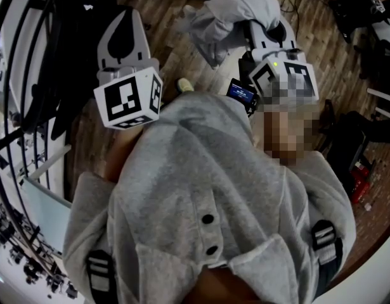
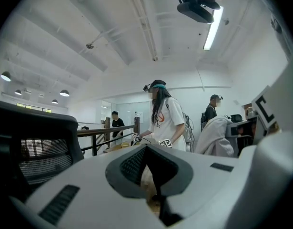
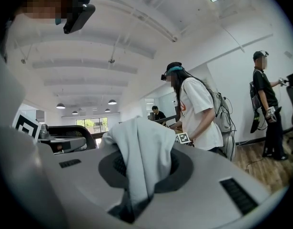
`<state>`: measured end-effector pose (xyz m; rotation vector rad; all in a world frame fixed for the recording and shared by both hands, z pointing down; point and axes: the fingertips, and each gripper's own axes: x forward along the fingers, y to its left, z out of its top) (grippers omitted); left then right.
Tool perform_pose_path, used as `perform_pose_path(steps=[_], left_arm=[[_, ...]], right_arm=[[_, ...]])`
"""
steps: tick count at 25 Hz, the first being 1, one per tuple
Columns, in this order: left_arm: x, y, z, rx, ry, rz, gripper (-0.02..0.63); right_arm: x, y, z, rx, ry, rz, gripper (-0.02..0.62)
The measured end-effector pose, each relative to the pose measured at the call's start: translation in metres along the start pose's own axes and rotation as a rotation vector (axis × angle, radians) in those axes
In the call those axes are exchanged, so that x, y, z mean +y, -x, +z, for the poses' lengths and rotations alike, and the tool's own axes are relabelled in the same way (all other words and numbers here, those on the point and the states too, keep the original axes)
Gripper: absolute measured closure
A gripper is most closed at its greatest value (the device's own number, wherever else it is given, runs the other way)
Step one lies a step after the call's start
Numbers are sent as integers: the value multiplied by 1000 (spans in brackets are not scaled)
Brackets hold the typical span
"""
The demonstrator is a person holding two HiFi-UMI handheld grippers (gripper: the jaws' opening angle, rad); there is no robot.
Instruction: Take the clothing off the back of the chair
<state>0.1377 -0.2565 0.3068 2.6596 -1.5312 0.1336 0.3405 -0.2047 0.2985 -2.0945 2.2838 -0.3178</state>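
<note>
Wooden floor [image 1: 172,46] lies below us; our right gripper [image 3: 134,202] has its fingers clamped on the grey clothing [image 3: 144,147], while our left gripper [image 2: 158,199] holds its fingers together, empty.

Bright, even light frm long white ceiling tube lamp [image 2: 211,30]; heavy fisheye warp, dark vignette at edges.

The floor [image 1: 172,52] under me was brown wood planking. A pale shoe tip [image 1: 185,85] stood on the boards. Black cables [image 1: 307,4] trailed across them toward the far right, beside a heap of dark gear [image 1: 356,8], and a red item [image 1: 359,182] lay further along the right edge.
</note>
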Motion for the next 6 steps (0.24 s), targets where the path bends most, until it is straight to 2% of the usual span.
perform_pose_path(steps=[6], left_arm=[[-4, 2, 5, -3, -2, -5, 595]], right_arm=[[-3, 4, 5, -8, -6, -4, 528]])
